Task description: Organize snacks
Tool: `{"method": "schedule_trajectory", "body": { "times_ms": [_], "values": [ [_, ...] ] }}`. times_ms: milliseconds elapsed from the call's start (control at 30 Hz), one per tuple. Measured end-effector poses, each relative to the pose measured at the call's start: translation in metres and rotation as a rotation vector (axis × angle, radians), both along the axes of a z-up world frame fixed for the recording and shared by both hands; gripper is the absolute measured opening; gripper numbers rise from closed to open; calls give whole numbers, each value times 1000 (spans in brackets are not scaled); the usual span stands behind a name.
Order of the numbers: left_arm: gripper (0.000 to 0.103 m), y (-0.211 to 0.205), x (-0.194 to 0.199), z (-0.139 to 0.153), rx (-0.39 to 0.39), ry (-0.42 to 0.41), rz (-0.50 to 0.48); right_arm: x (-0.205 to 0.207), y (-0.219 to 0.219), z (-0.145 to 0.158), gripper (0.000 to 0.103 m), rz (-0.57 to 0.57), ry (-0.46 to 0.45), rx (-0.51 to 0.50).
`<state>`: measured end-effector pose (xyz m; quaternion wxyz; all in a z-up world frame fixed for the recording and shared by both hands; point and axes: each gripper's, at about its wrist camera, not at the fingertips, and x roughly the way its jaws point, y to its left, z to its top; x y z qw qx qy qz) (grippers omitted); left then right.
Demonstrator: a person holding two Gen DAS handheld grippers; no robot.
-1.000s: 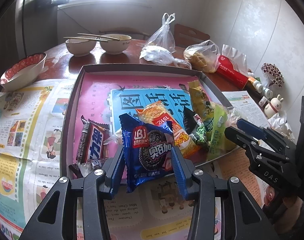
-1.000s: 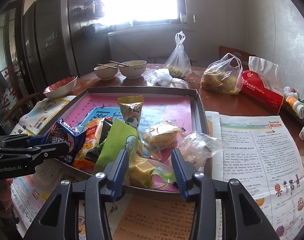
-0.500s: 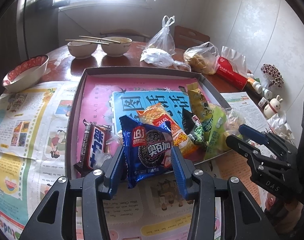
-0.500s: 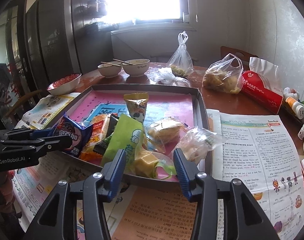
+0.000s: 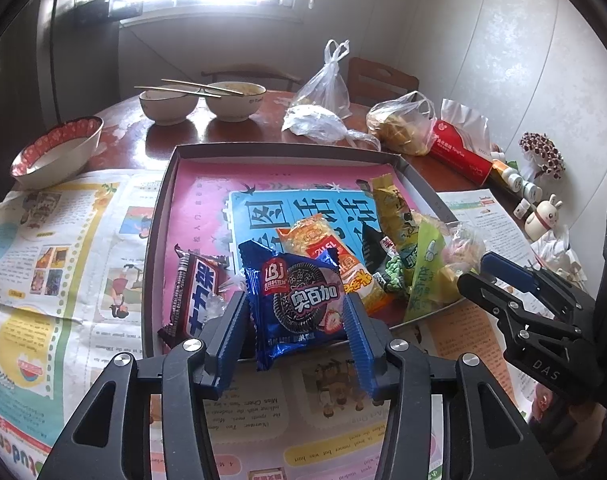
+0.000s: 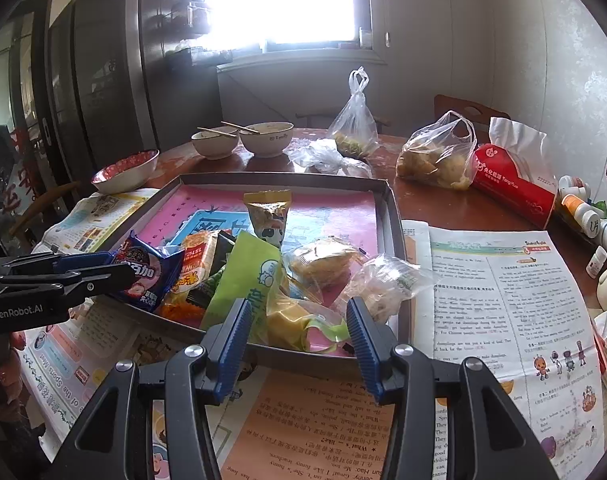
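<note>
A newspaper-covered table bore a shallow grey tray, the snacks heaped at its near edge. The left gripper had just been opening, jaws part-spread around a blue cookie packet overhanging the rim. The right gripper, half-open, flanked a yellow-green packet without squeezing it.

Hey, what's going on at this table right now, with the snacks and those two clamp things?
A person is sorting snacks in a shallow tray with a hand-held gripper in each hand. The left hand-held gripper brackets a blue cookie packet at the tray's near edge; its jaws have just been opening, and whether they still grip is unclear. The right hand-held gripper sits at the near edge around a yellow-green wrapper, apparently not clamped. The other packets lie heaped in the tray.
</note>
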<state>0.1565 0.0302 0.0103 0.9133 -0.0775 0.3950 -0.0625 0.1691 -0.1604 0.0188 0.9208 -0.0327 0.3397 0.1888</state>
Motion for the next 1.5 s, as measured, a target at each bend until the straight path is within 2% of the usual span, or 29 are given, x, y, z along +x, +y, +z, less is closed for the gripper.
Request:
{"method": "schedule_trajectory", "body": {
  "times_ms": [100,367,767,900,967,1500],
  "values": [
    [54,-1,-1,2,10,-6,3,-1,-1,2,51,-4,-4,1],
    [62,1,-8,10,28,-23,22,-4,-5,10,63,-20,-23,12],
    [69,-3,-23,27,78,-73,39,-19,-6,27,76,-34,-91,7],
    [71,-3,-28,32,71,-86,38,-24,-5,33,80,-36,-109,8],
    [75,-4,-31,35,72,-94,40,-27,-5,36,83,-37,-121,10],
    [77,-11,-54,51,65,-131,46,-52,-15,63,92,-52,-184,65]
  ]
}}
